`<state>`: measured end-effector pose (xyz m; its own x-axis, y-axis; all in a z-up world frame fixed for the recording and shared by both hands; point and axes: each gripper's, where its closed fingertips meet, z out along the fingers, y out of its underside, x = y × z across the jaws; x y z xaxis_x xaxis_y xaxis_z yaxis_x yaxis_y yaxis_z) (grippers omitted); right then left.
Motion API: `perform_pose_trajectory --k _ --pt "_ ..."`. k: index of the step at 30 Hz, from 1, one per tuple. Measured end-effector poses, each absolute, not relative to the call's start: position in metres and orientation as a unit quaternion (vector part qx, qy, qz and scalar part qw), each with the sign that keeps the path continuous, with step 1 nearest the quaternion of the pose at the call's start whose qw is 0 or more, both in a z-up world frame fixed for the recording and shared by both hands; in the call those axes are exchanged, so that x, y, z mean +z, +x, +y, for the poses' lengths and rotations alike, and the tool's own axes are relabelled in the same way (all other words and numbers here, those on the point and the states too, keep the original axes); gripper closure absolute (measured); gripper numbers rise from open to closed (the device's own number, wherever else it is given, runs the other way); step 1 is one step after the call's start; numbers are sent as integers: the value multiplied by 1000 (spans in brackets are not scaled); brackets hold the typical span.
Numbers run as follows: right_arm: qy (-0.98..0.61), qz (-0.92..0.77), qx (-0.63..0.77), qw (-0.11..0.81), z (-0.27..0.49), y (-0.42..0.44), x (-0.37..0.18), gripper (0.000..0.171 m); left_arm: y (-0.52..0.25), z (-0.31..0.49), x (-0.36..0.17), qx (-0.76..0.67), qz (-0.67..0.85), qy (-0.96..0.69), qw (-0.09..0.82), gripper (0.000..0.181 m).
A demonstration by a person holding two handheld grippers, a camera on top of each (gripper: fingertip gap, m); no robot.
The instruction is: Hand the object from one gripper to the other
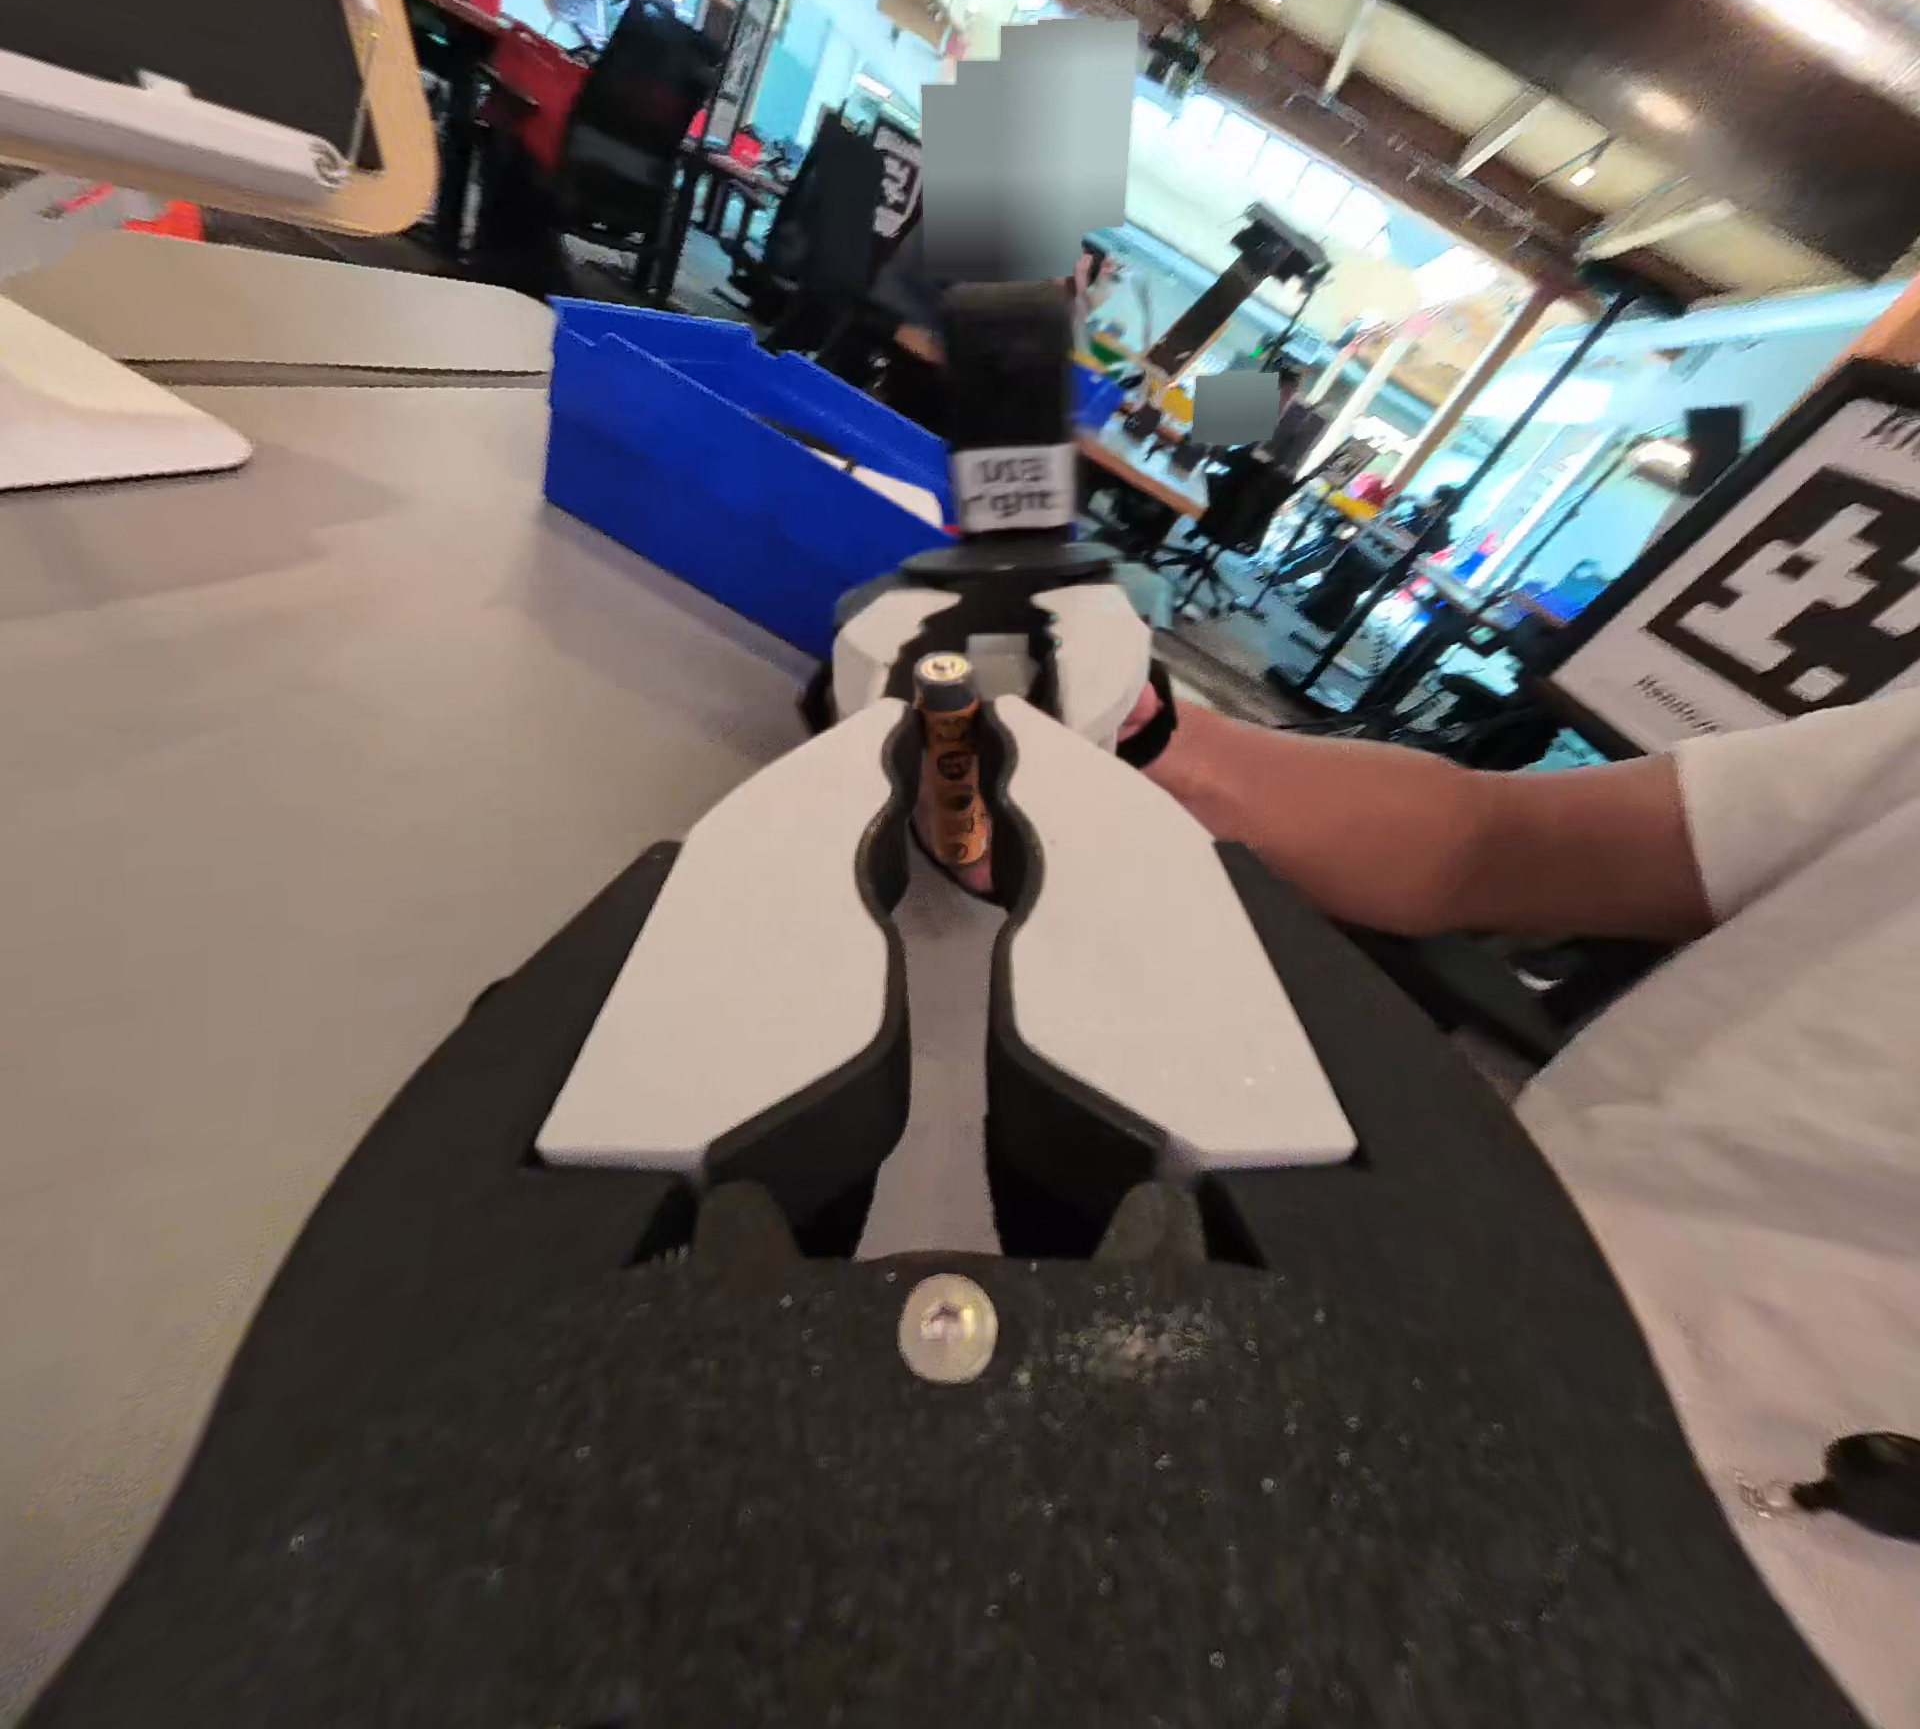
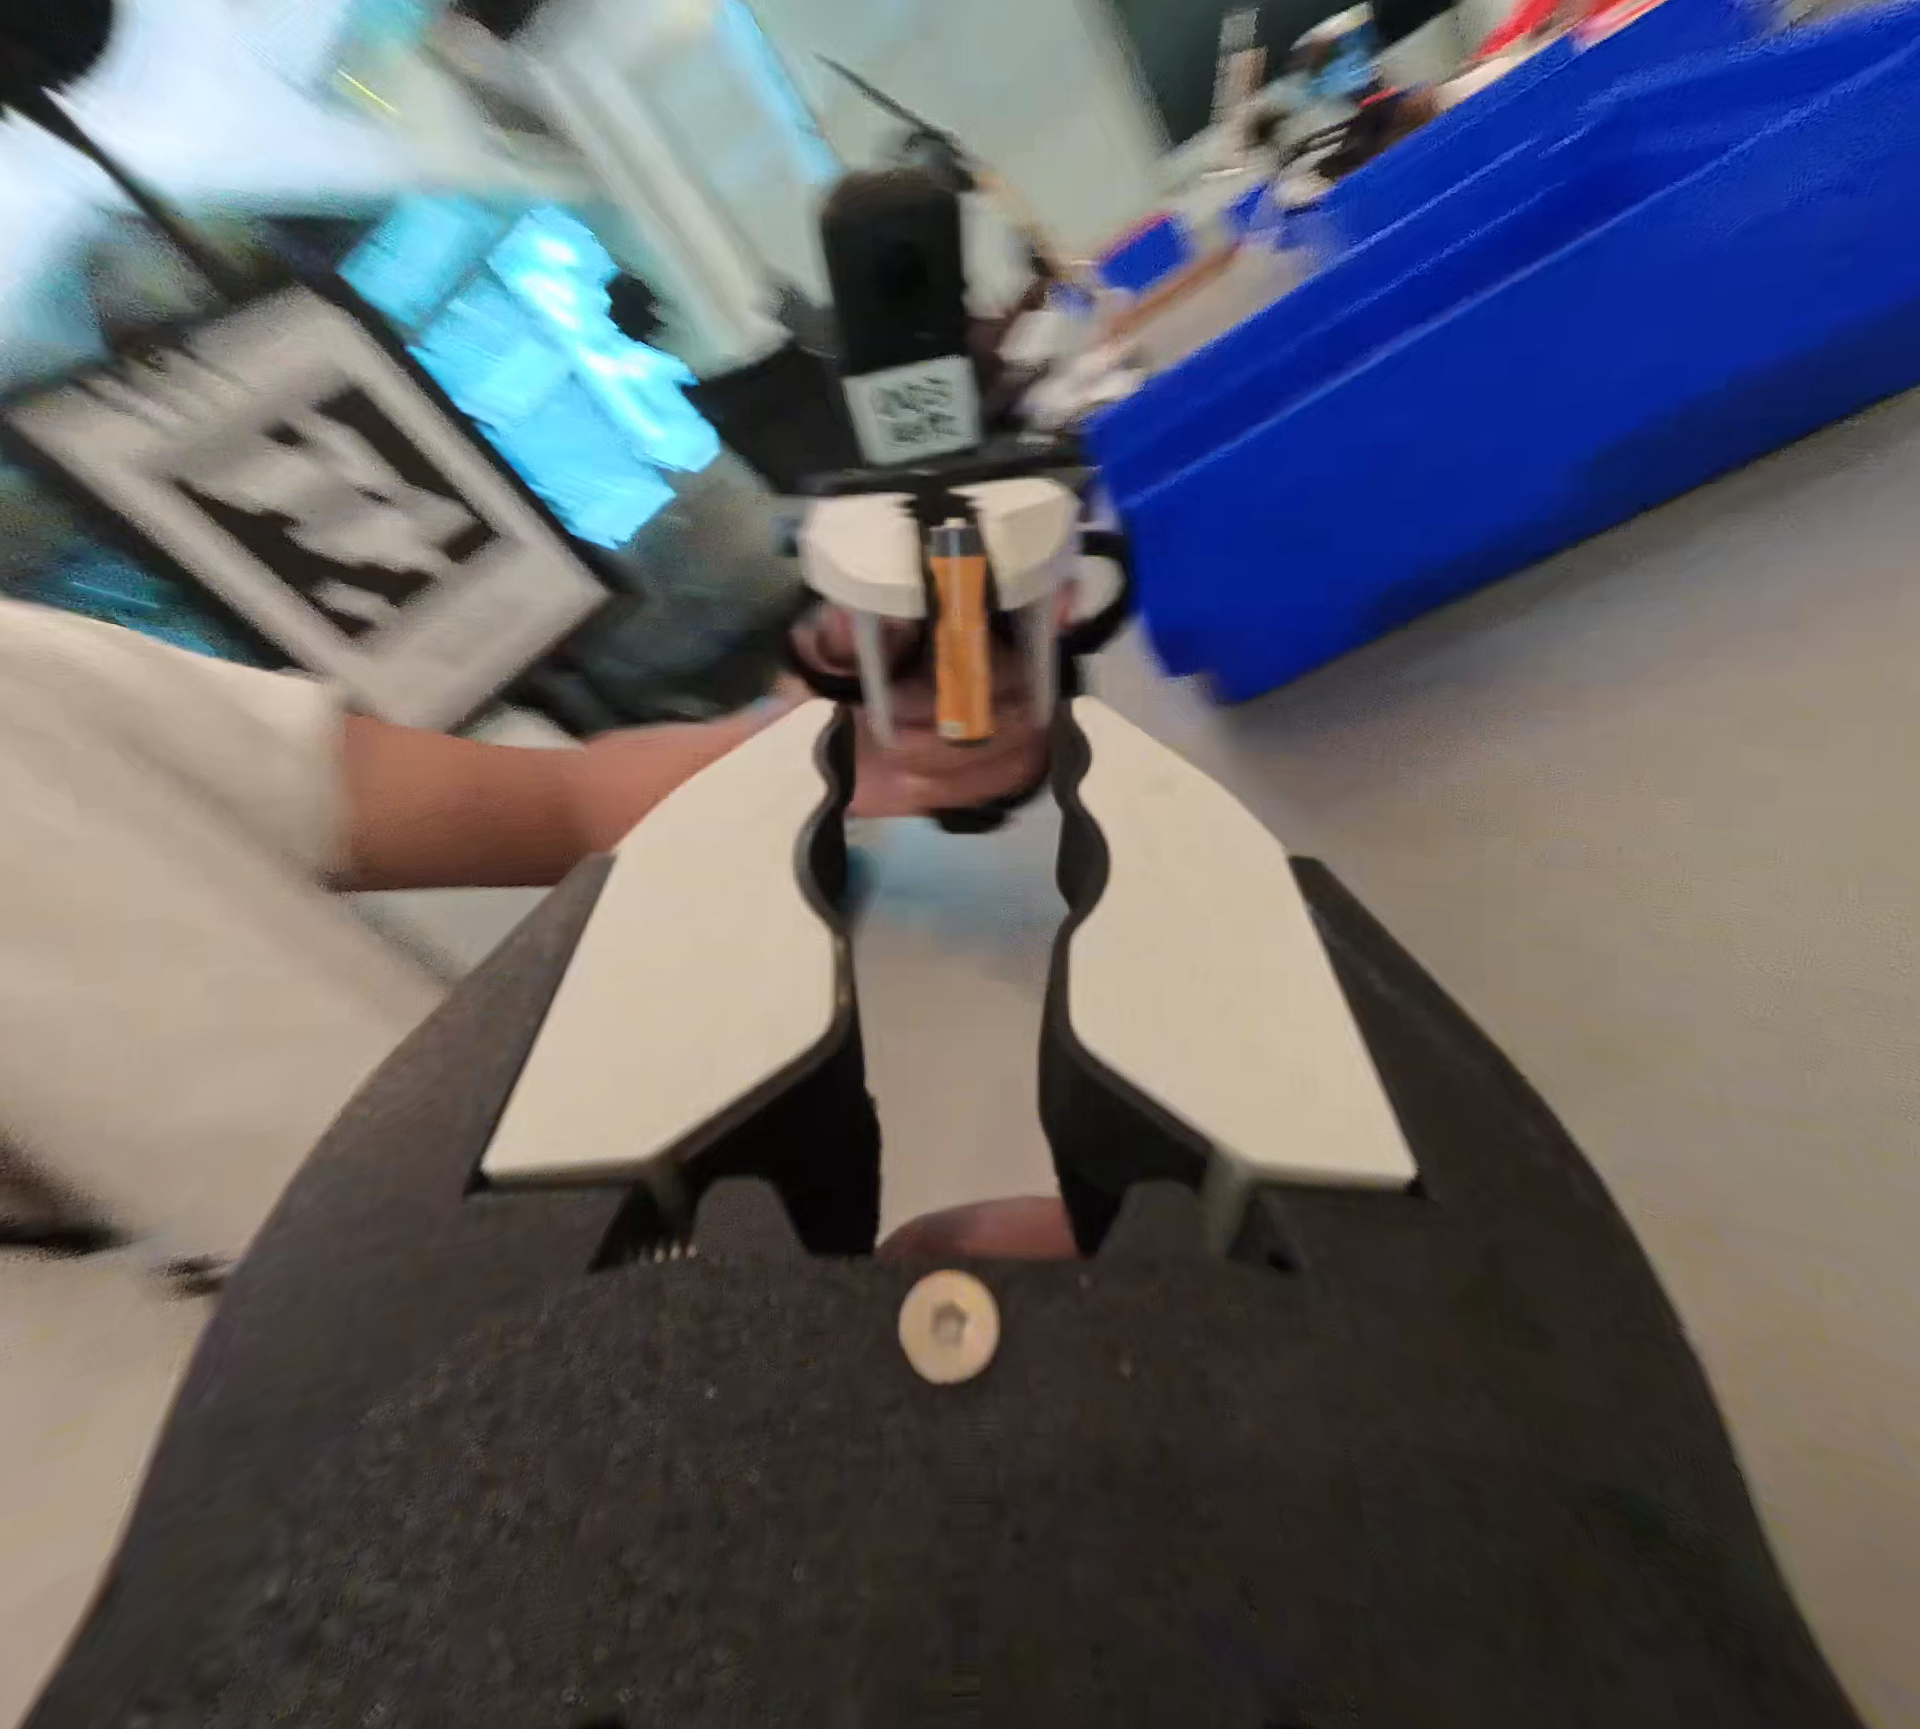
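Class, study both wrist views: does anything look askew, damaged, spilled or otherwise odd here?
Nothing stands out. The orange cylindrical battery sits upright, clamped in the left tool; the right tool faces it, open and empty. The blue plastic bin rests flat on the grey tabletop.

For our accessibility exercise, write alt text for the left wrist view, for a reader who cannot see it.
The left gripper is shut on an orange battery standing upright between its white fingers, above a grey table. Just beyond, the right gripper faces it, with a blue bin behind.
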<state>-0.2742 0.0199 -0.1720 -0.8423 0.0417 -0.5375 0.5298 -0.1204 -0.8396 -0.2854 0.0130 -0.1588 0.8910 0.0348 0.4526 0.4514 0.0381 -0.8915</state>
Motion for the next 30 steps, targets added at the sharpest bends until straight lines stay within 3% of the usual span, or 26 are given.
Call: perform_pose_trajectory --k 3,7,9,19,21,25,30 --pt "224 590 -714 303 19 -264 -170 135 -276 19 -159 -199 -169 -666 699 171" --pt "202 608 -702 311 8 -254 -176 145 -270 26 -164 -211 -165 -668 695 172" --pt "201 615 -703 295 6 -255 -178 161 -268 28 -163 -214 -160 -667 696 171" --pt "197 652 -683 264 12 -261 -191 161 -274 27 -174 -161 -162 -694 683 169" --pt "192 635 -678 316 15 -255 -187 161 -270 25 -173 -153 -139 -704 679 163" --pt "165 566 -600 541 29 -220 -178 161 -238 20 -167 -206 -46 -719 663 155" --pt "126 558 -539 618 27 -194 -178 161 -215 24 -165 -184 20 -735 652 152"
